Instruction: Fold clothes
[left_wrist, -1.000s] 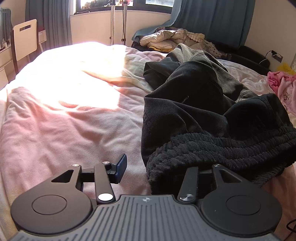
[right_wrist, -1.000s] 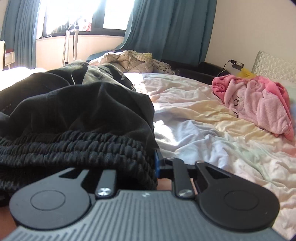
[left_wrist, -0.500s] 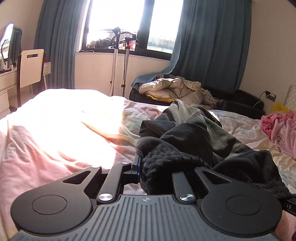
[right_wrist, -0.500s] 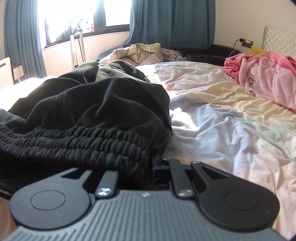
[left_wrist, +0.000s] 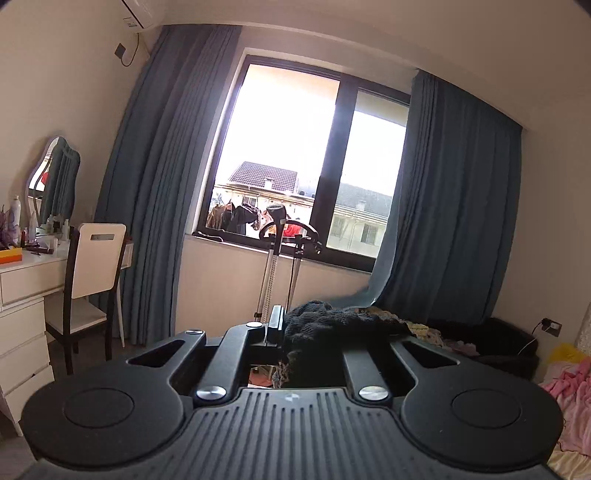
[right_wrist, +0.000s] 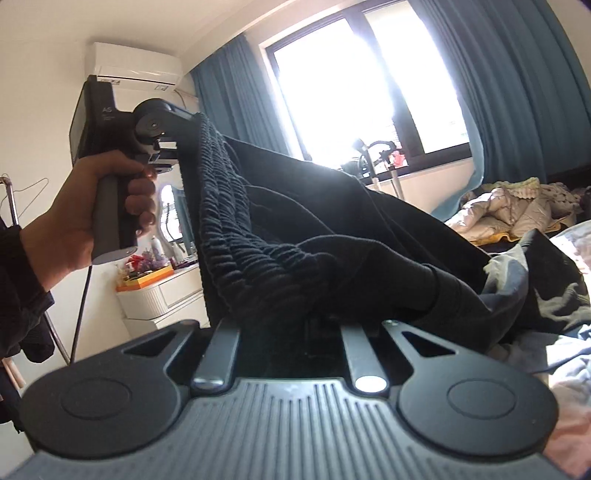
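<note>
Black trousers (right_wrist: 332, 221) with a ribbed elastic waistband (right_wrist: 236, 236) hang in the air between both grippers. My left gripper (left_wrist: 295, 332) is shut on one end of the waistband (left_wrist: 325, 325), held high and facing the window. In the right wrist view the left gripper (right_wrist: 177, 147) shows at upper left in the person's hand. My right gripper (right_wrist: 291, 325) is shut on the other end of the waistband; its fingertips are hidden under the cloth. The trouser legs trail down to the bed (right_wrist: 576, 354) at right.
A grey garment (right_wrist: 554, 291) lies under the trousers on the bed. A pink garment (left_wrist: 572, 387) lies at far right. A white dresser (left_wrist: 22, 295) and chair (left_wrist: 96, 266) stand left. A garment steamer (left_wrist: 277, 258) stands below the window. A quilted jacket (right_wrist: 517, 206) lies beyond.
Both grippers have lifted the trousers by the waistband well off the bed. The left wrist view has tilted up from the bed to the window.
</note>
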